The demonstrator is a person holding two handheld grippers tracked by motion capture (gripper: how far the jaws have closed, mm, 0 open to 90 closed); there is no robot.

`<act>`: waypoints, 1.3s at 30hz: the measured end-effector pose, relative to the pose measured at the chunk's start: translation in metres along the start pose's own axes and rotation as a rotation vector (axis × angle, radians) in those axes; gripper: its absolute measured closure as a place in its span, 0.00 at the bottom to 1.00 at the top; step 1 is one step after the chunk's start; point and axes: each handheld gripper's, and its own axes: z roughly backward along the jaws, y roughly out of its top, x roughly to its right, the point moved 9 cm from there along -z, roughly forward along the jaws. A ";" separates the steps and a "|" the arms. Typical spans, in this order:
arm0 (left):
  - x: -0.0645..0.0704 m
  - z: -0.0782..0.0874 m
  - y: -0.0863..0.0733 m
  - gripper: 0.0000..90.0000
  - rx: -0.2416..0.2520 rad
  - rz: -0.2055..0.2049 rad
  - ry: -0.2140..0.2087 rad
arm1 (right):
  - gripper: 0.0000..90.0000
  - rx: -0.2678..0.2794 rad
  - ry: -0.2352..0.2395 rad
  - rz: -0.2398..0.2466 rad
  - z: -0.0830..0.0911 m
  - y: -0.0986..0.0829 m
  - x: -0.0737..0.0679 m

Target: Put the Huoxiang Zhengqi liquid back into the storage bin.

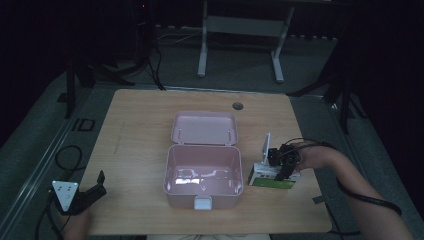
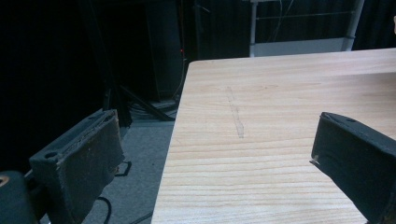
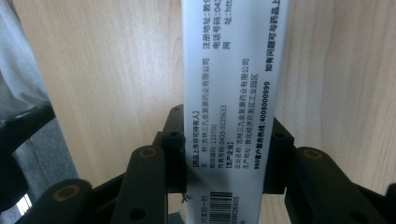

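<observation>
White carton (image 3: 231,107) between right jaws

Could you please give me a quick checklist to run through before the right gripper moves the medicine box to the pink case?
1. Right gripper closed on the white medicine box: ok, a jaw on each side.
2. Pink storage case open, lid back: ok.
3. Case interior free: ok.
4. Green-and-white box under the gripped one will stay put: cannot tell.
5. Left gripper out of the path: ok, open at the table corner.
</observation>
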 end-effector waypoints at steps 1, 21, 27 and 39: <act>0.000 0.000 0.000 0.02 -0.003 -0.002 -0.001 | 0.69 -0.001 -0.010 0.006 0.000 -0.001 -0.002; 0.000 0.000 0.000 0.02 -0.002 0.002 0.001 | 0.69 -0.003 -0.004 0.069 -0.002 0.002 -0.050; 0.000 0.000 0.000 0.02 0.000 0.005 0.002 | 0.69 -0.019 -0.013 0.061 0.012 0.001 -0.057; -0.001 0.001 0.001 0.02 0.009 0.016 -0.003 | 0.69 -0.007 -0.011 0.037 0.049 -0.004 -0.067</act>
